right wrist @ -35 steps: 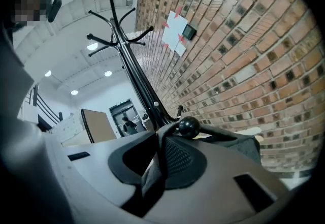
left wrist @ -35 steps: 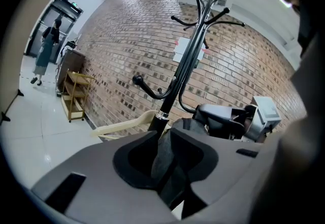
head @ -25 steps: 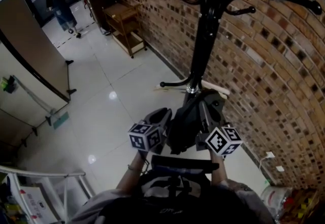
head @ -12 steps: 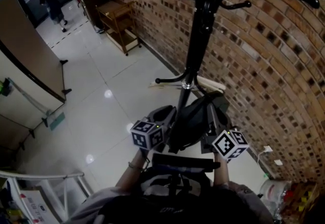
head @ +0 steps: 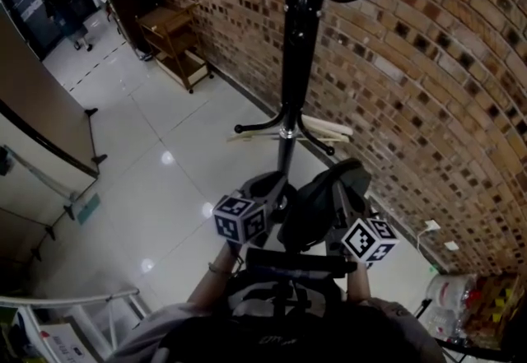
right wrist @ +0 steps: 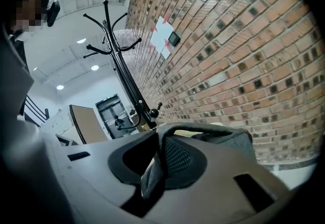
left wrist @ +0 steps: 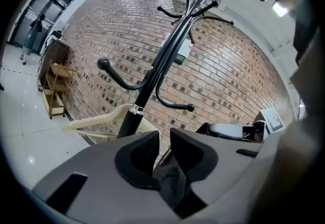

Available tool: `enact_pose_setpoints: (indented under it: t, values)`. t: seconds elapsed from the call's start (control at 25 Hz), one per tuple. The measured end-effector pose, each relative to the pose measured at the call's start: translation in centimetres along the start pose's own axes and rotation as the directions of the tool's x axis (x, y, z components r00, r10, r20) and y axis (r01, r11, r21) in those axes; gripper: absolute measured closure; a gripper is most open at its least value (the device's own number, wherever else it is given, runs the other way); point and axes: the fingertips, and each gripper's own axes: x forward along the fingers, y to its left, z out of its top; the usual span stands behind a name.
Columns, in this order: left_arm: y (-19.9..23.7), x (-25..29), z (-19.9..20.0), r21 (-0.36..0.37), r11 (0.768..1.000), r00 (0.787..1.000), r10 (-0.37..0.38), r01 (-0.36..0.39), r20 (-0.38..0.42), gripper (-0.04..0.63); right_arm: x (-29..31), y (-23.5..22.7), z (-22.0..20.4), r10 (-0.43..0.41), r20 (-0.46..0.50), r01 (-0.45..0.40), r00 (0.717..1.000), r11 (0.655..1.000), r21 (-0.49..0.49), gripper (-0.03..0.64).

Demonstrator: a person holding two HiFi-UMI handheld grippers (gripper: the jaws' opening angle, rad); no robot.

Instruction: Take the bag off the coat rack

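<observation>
The dark grey bag [head: 315,203] hangs between my two grippers, off the black coat rack [head: 290,65] and a little in front of its pole. My left gripper [head: 265,188] is shut on a dark fold of the bag [left wrist: 171,180]; its jaws [left wrist: 163,154] pinch the cloth. My right gripper [head: 343,182] is shut on the bag's grey fabric [right wrist: 223,136], which runs between its jaws [right wrist: 158,159]. The rack's hooks [left wrist: 188,107] are bare in the left gripper view. In the right gripper view the rack [right wrist: 122,75] rises behind the bag.
A brick wall [head: 412,98] runs along the right. Pale wooden pieces [head: 325,129] lie at the rack's foot. A wooden cart [head: 173,40] stands farther back, with a person [head: 64,14] near the far door. A brown partition [head: 41,123] is at left and a white rail [head: 74,302] at lower left.
The bag and both grippers have drawn back from the rack's pole, which now stands apart from the bag. Both grips are unchanged.
</observation>
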Motion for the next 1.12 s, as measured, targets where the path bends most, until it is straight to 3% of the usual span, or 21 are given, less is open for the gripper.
enact_pose_setpoints:
  t: [0.4,1.12]
  values:
    - [-1.6,0.8,-2.1,0.001,0.999,0.998,-0.035,0.035,-0.056,0.518,-3.2,-3.0,-2.4,-0.085,-0.006,0.085,0.996,0.994,0.074,0.574]
    - [-2.7,0.4,-3.1,-0.020,0.999,0.998,-0.030,0.029,-0.054,0.518,-3.8,-2.7,-2.7,-0.070,-0.033,0.071,0.997,0.996,0.045,0.575]
